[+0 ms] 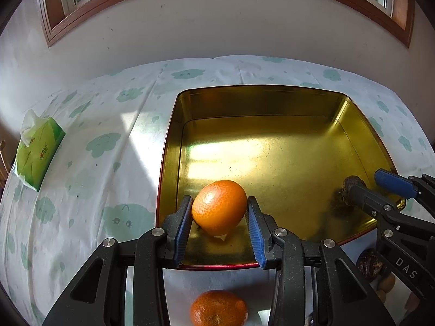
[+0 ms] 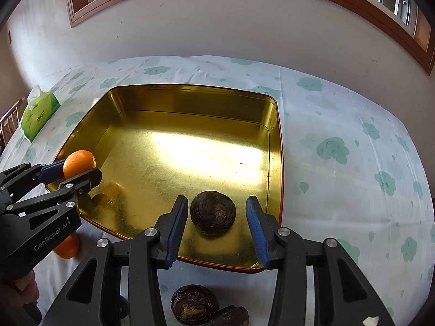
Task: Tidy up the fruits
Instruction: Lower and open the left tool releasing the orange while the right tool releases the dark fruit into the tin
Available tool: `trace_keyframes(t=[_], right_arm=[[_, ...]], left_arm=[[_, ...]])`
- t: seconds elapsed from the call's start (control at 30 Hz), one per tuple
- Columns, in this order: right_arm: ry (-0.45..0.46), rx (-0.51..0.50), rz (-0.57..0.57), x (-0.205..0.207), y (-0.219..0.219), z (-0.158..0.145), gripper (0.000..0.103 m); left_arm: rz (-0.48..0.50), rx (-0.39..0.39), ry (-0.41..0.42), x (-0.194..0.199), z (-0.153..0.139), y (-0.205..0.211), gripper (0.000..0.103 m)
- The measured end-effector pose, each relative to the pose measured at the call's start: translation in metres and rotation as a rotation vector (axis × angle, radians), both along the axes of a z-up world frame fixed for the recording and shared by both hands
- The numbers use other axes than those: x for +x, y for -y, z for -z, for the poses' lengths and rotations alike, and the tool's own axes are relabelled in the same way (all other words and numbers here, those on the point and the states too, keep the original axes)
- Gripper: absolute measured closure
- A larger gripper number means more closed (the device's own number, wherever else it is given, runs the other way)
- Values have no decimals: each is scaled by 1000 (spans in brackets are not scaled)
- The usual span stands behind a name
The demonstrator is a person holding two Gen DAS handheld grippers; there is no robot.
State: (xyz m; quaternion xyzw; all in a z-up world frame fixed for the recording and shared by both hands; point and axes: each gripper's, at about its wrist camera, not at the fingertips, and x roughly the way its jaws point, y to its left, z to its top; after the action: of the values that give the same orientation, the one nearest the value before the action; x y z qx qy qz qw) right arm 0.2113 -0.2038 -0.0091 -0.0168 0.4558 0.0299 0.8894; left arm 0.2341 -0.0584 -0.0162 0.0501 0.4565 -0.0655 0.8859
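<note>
Nearest, the right claw (image 2: 217,214) stands spread around a dark wrinkled round fruit (image 2: 213,213) resting at six o'clock in the gold metal tray (image 2: 195,100), apparently releasing it there, while the left claw (image 1: 219,212) pinches a round orange tangerine (image 1: 219,207) low over the tray's eight o'clock corner.

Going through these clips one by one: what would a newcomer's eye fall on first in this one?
The shiny gold tin fills the middle of the cloud-print tablecloth, sun glaring off its floor. The left gripper clasps a bright orange at the tin's near-left corner, while the right gripper stands open around a dark wrinkled fruit resting on the tin floor near the front right. A green tissue pack lies far left.
</note>
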Motion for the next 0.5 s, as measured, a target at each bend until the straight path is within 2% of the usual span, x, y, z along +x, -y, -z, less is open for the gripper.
trace_keyframes(t=[0.23, 0.5], right_arm=[[12, -11, 3, -9, -2, -6, 61], [55, -12, 12, -32, -1, -25, 61]], left_arm=[[-6, -8, 0, -5, -6, -2, 59], [0, -22, 40, -27, -25, -4, 59]])
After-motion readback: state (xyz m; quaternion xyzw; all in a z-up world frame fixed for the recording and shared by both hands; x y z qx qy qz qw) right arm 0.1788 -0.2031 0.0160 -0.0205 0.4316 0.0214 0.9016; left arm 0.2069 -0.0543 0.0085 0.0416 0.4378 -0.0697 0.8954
